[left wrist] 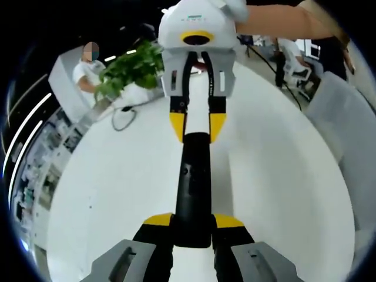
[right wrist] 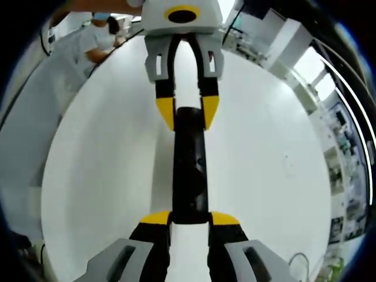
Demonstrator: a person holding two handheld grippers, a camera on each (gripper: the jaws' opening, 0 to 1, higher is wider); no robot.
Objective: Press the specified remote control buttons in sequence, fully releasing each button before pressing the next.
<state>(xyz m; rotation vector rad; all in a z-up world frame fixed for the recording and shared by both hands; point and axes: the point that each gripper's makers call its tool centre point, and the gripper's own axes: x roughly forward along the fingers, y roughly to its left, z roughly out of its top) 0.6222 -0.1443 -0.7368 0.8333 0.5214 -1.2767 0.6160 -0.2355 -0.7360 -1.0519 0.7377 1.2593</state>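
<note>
Left gripper view shows the left gripper (left wrist: 192, 222) closed on the near end of a black remote control (left wrist: 194, 182), which runs straight ahead between its yellow-tipped jaws over the white table (left wrist: 117, 194). At the remote's far end, the right gripper (left wrist: 197, 128) clamps the other end. A green plant (left wrist: 132, 70) stands beyond, to the left. Right gripper view mirrors this: right gripper (right wrist: 190, 220) near, left gripper (right wrist: 188, 113) opposite, remote control (right wrist: 190, 170) between.
</note>
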